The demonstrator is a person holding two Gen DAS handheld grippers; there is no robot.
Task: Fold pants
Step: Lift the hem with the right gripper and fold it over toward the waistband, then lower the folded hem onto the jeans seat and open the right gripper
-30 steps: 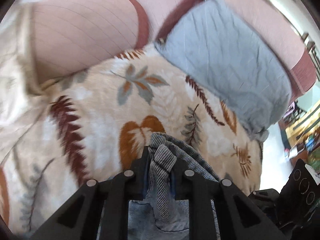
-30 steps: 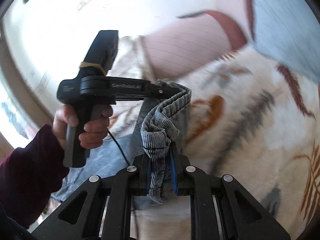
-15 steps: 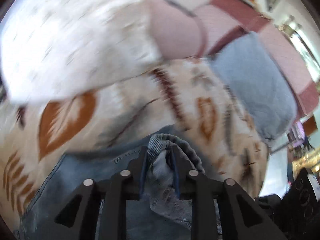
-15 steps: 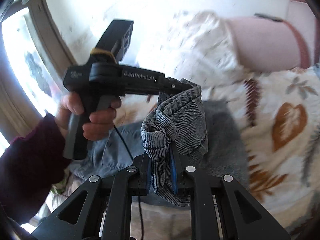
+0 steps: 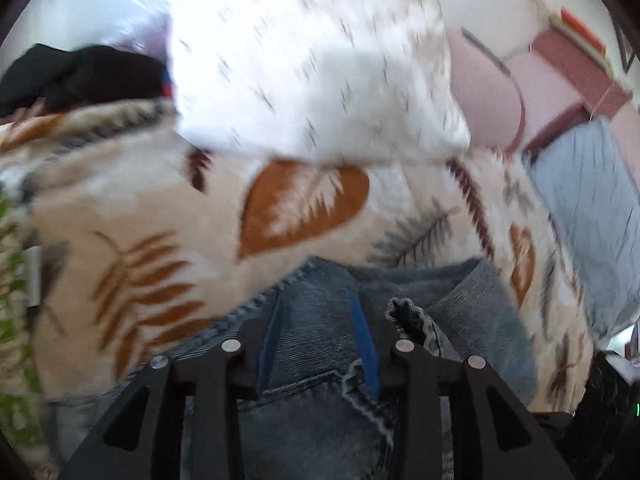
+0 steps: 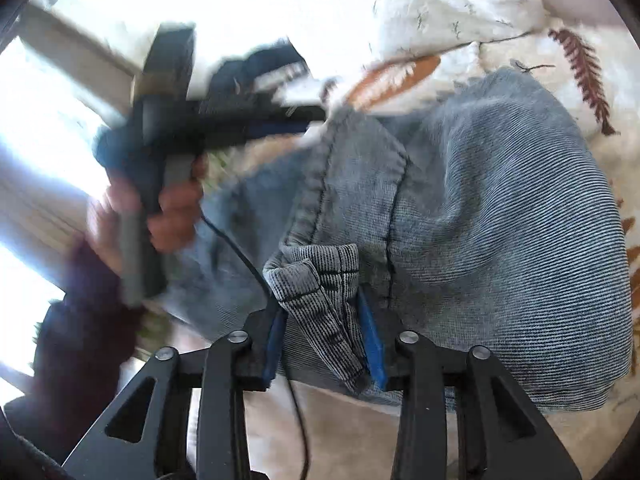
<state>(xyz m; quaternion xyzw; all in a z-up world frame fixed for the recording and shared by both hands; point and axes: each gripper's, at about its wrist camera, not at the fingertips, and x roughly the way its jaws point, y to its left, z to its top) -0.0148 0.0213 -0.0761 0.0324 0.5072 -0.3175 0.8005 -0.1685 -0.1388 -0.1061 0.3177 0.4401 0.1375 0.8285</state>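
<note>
The blue-grey denim pants (image 6: pixel 500 216) lie folded over on the leaf-patterned blanket (image 5: pixel 160 216). In the left wrist view my left gripper (image 5: pixel 316 340) has its jaws spread apart just above the flat denim (image 5: pixel 312 320), holding nothing; a puckered hem (image 5: pixel 408 316) lies beside its right finger. In the right wrist view my right gripper (image 6: pixel 322 340) has its jaws apart around a bunched hem fold (image 6: pixel 316 276), which sits loose between the blue pads. The left gripper (image 6: pixel 224 116) shows blurred at upper left, held by a hand.
A white patterned pillow (image 5: pixel 312 64) lies behind the pants. Pink cushions (image 5: pixel 520 92) and a pale blue quilt (image 5: pixel 592 216) are at the right. A dark garment (image 5: pixel 76 76) lies at upper left. A bright window (image 6: pixel 36 168) is at the left.
Both grippers carried the hem leftward and down onto the upper pants, then opened. The left gripper has let go of the cloth; the right jaws have spread around the hem fold.
</note>
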